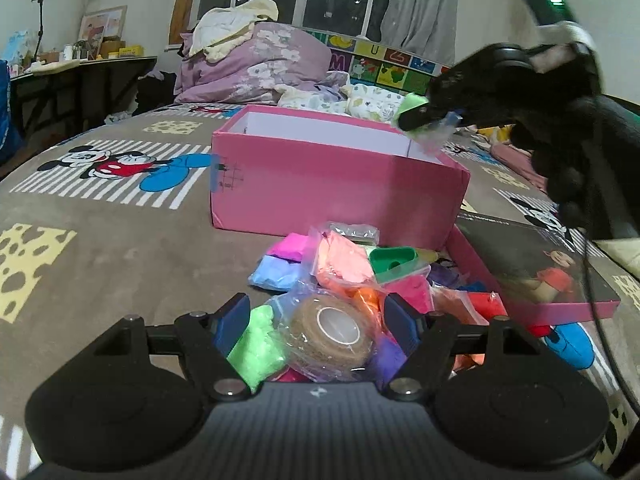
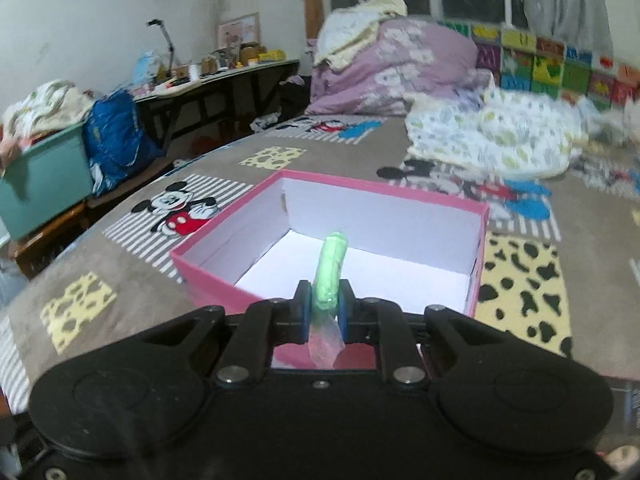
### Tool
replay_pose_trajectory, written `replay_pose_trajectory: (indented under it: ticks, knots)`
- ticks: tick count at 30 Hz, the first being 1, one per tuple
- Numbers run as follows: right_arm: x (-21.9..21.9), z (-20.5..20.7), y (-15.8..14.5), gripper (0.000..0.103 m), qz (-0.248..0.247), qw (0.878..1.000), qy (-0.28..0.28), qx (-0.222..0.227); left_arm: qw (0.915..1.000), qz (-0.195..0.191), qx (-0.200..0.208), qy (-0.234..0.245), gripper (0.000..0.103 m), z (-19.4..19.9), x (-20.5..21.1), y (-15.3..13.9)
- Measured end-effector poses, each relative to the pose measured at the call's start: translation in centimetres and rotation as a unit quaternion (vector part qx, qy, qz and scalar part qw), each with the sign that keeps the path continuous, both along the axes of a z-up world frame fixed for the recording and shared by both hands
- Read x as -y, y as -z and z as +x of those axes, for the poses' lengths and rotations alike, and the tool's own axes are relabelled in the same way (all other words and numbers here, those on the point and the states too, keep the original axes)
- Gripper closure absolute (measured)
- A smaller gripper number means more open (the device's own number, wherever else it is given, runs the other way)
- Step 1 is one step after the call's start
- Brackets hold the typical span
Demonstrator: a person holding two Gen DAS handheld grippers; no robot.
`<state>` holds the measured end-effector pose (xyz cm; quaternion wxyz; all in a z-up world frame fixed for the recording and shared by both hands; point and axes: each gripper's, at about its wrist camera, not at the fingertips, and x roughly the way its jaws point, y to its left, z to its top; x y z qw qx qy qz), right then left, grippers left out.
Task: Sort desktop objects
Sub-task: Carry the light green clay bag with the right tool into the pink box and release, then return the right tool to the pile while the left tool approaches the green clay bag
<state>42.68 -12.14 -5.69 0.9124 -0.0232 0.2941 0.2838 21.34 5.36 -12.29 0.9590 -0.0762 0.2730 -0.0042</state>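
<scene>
A pink box stands open on the bed, its white inside bare. My right gripper is shut on a green clay bag and hangs over the box's near edge. In the left wrist view the same gripper holds that green bag above the box's far right corner. My left gripper is low over a pile of coloured clay bags. Its jaws stand apart around a brown tape roll and a light green bag.
The box's pink lid lies to the right of the pile. The Mickey-print bed cover spreads to the left. Folded quilts and baby clothes lie behind the box. A cable hangs from the right hand.
</scene>
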Motion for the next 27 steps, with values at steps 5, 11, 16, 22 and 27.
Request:
replay_pose_trajectory:
  ticks: [5,11,16,22,27]
  knots:
    - [-0.9,3.2,1.5,0.091,0.005,0.999,0.009,-0.045,1.0000,-0.004,-0.005,-0.002,0.030,0.3,-0.2,0.4]
    - [-1.9,6.5,3.0,0.091,-0.003,0.995,0.021,-0.093,0.9998,-0.010,-0.013,-0.007,0.030,0.7,-0.6,0.9]
    - [-2.1,9.0,4.3,0.091,-0.013,0.990,0.038,-0.134,0.9997,-0.014,-0.018,-0.007,0.030,0.9,-0.8,1.2]
    - [-2.1,9.9,5.1,0.082,-0.026,0.987,0.050,-0.147,0.9997,-0.017,-0.019,-0.007,0.030,1.1,-1.0,1.3]
    - [-1.5,9.2,4.5,0.039,-0.005,0.990,0.054,-0.130,0.9996,-0.018,-0.020,-0.004,0.030,1.2,-0.9,1.4]
